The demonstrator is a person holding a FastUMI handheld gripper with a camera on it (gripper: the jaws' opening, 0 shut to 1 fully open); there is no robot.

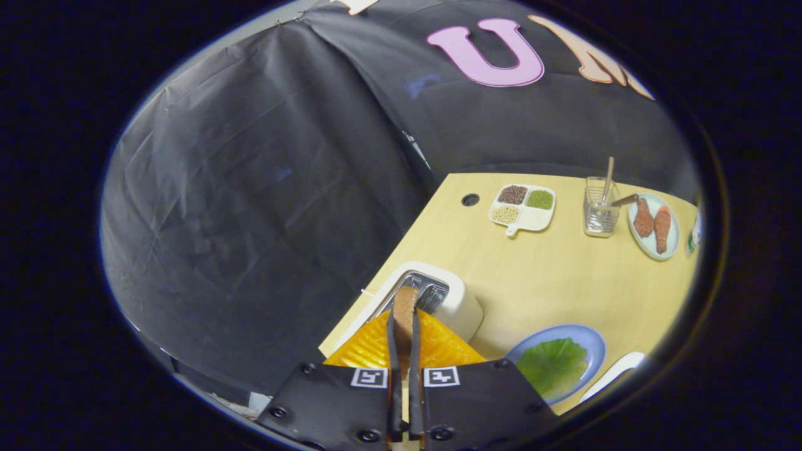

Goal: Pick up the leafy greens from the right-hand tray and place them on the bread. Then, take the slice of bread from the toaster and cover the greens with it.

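Observation:
My gripper (403,316) is shut on a brown slice of bread (405,299), held upright between the two fingers. The slice hangs just over the slots of the white toaster (462,307), which stands on the wooden table (551,275) right ahead of the fingers. To the right of the fingers a green leaf (554,364) lies flat on a blue plate (592,341). I cannot tell what lies under the leaf.
The corner of a white tray (617,371) shows beside the blue plate. Far across the table stand a divided white dish of grains (523,210), a clear cup with sticks (600,213) and a plate of fried pieces (655,227). The table's left edge meets the black cloth.

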